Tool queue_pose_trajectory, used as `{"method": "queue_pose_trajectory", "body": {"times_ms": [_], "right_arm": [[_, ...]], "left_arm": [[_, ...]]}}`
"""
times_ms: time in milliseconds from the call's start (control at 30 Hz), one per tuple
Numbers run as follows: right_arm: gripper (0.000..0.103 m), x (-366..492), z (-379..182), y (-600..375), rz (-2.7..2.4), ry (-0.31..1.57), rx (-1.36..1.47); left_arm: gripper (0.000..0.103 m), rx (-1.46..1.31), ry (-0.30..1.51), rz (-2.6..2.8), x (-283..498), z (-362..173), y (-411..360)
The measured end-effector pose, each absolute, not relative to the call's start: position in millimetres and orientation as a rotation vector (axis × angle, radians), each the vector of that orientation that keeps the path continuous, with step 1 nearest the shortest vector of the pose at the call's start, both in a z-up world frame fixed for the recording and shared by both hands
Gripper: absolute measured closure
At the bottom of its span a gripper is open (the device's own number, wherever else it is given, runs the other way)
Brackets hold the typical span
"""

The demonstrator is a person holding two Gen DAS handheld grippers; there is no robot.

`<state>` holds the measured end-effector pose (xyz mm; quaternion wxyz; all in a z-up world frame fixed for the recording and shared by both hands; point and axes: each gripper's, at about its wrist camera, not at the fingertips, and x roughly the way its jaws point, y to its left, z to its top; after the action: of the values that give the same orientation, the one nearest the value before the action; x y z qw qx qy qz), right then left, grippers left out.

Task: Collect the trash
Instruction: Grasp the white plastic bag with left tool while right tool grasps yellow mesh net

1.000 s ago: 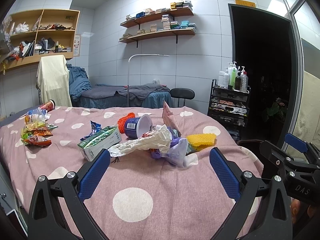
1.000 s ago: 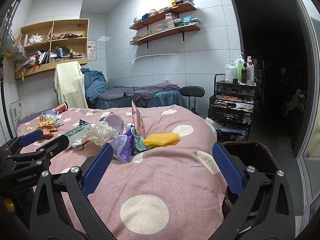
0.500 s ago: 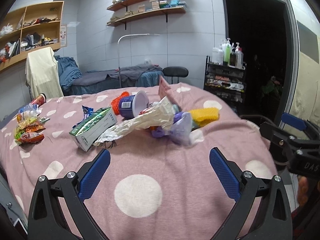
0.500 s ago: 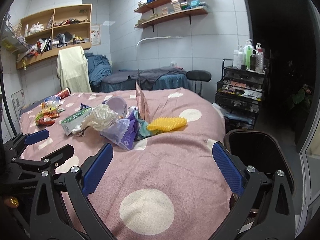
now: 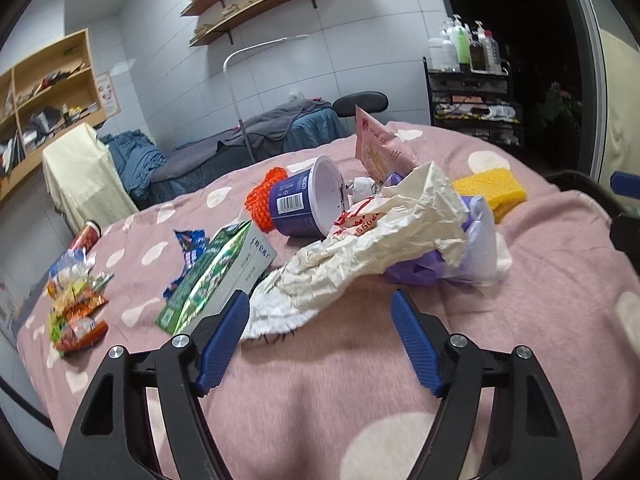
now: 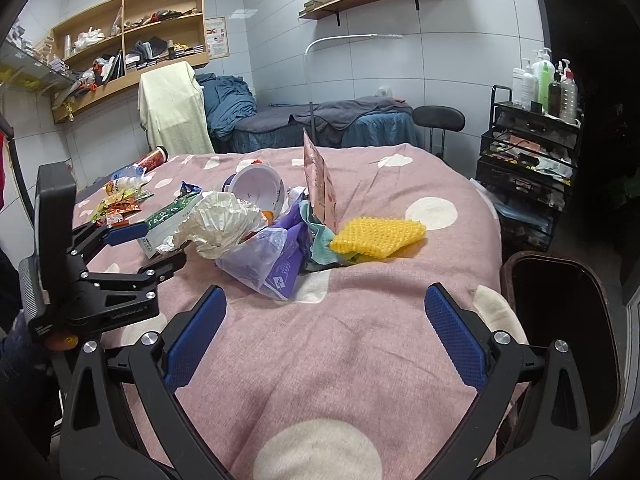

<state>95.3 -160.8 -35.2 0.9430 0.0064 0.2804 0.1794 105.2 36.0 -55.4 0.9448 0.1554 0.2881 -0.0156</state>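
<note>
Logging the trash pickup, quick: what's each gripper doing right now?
Left gripper: open, jaws closing, empty, near the crumpled paper wrapper.
Right gripper: open, holding nothing.

Lighting: even indoor light is falling from overhead, leaving soft shadows under the crumpled paper bag (image 5: 384, 236). White tiled wall (image 6: 440, 52) is reflecting mildly. Doorway (image 5: 512, 20) is staying dark. Fisheye is bending edges; corners are vignetting black. Slight motion blur.
</note>
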Motion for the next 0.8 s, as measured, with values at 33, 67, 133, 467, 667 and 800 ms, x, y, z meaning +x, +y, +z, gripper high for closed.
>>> {"method": "queue_pose_trajectory", "body": {"times_ms": [33, 67, 133, 467, 667, 800], "right_arm": [[0.005, 100, -36, -160, 0.368, 0.584, 0.012], [0.005, 105, -37, -159, 0.368, 0.596, 0.011], [0.005, 115, -39, -160, 0.36, 0.617, 0.014], [0.018, 194, -50, -185, 0.309, 0.787, 0.169], [0.041, 235, -68, -188, 0.321, 0.893, 0.27], [0.066, 247, -73, -184, 0.336, 0.909, 0.286]], "left_arm": [[0.031, 0.332, 0.595, -0.038, 109, -57, 34], [0.034, 0.349, 0.605, -0.043, 115, -59, 31], [0.04, 0.372, 0.626, -0.047, 124, -62, 29], [0.089, 0.291, 0.664, -0.041, 134, -60, 34], [0.09, 0.206, 0.604, -0.029, 123, -47, 34], [0.091, 0.155, 0.587, -0.024, 117, -44, 36]]}}
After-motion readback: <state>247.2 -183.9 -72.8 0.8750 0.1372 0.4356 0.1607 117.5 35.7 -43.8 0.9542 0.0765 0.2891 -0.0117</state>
